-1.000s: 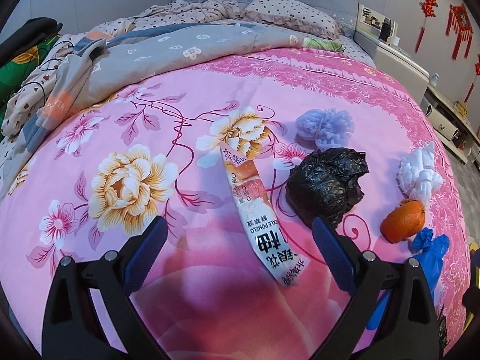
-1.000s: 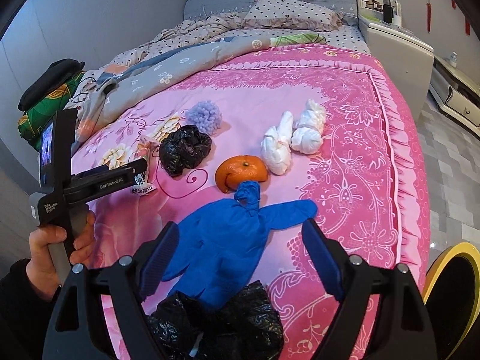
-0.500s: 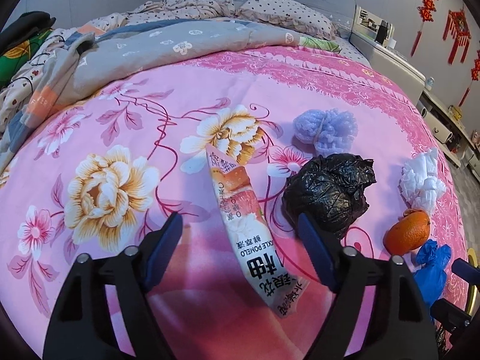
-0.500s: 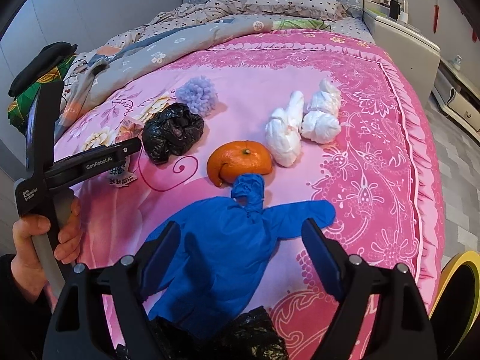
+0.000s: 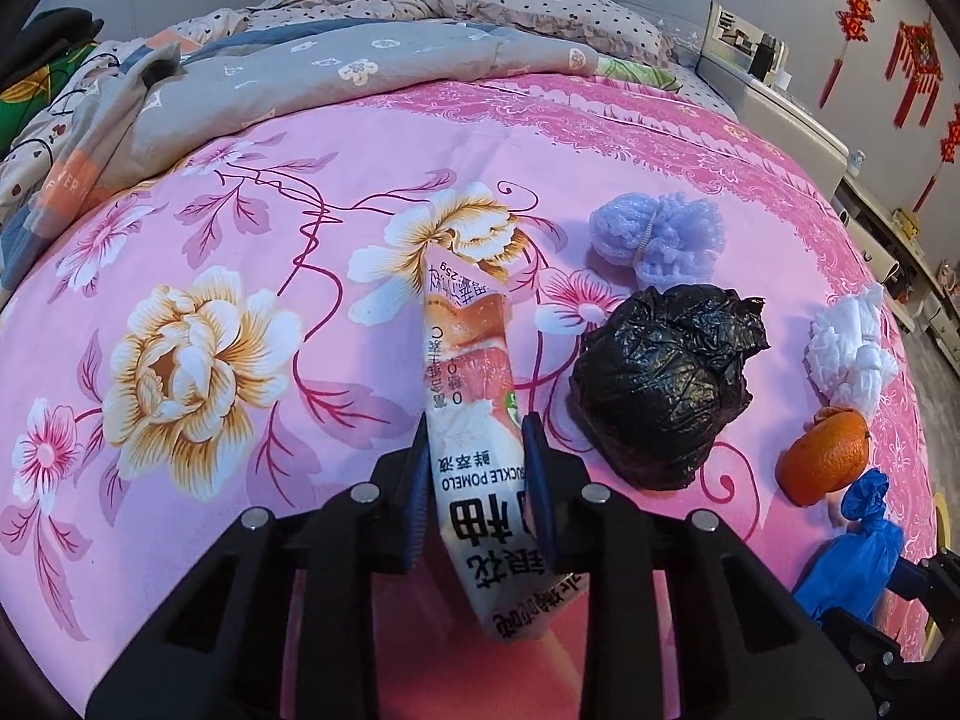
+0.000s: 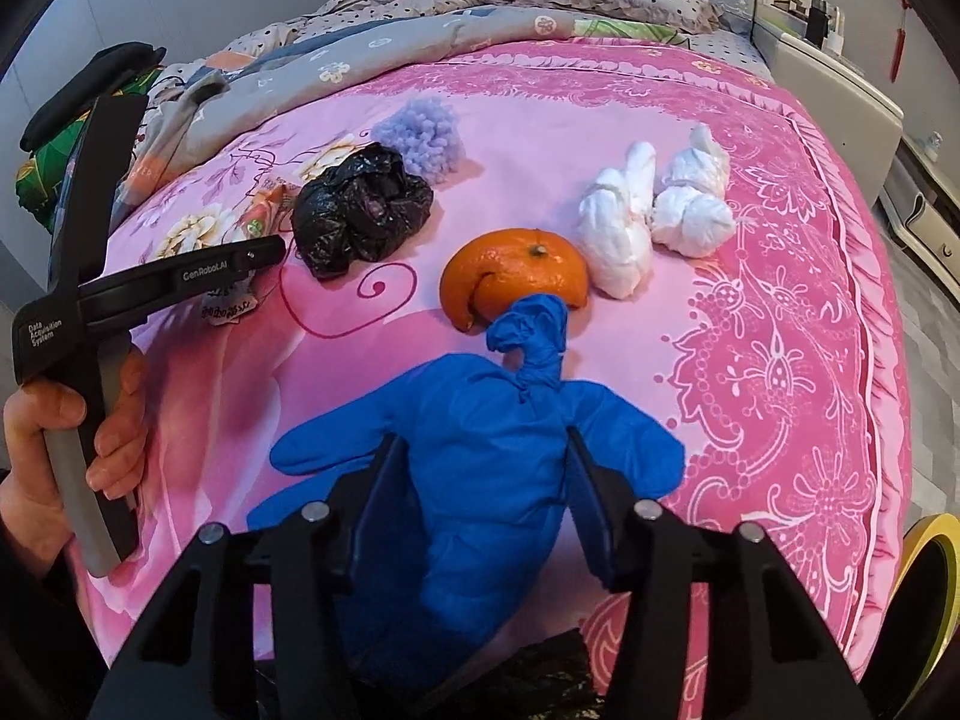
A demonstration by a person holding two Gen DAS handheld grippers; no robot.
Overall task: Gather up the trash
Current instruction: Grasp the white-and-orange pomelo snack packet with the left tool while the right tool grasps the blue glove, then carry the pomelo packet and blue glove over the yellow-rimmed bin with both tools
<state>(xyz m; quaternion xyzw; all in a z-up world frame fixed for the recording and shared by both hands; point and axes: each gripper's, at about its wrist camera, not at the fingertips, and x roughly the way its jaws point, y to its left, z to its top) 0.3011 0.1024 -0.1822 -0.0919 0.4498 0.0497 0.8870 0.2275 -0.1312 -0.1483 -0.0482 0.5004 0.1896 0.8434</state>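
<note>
My left gripper has its two blue-padded fingers closed in against the sides of the long pink-and-white snack wrapper printed with black lettering; both pads touch its edges, so I have it pinched across its width. The wrapper lies lengthwise on the pink floral bedspread, its far end reaching towards a cream flower in the print.

Just to the right of the wrapper sits a crumpled black plastic bag, with a fluffy lilac ball beyond it. Further right are a wad of white tissue and an orange mandarin peel, the two touching.

My right gripper is partly closed around the blue rubber glove, which lies flat on the bedspread with its knotted cuff touching the peel. The fingers flank the glove's palm, but whether the pads actually press it I cannot tell from this angle. A second piece of crumpled black plastic lies beneath that gripper, near the bed's edge.
</note>
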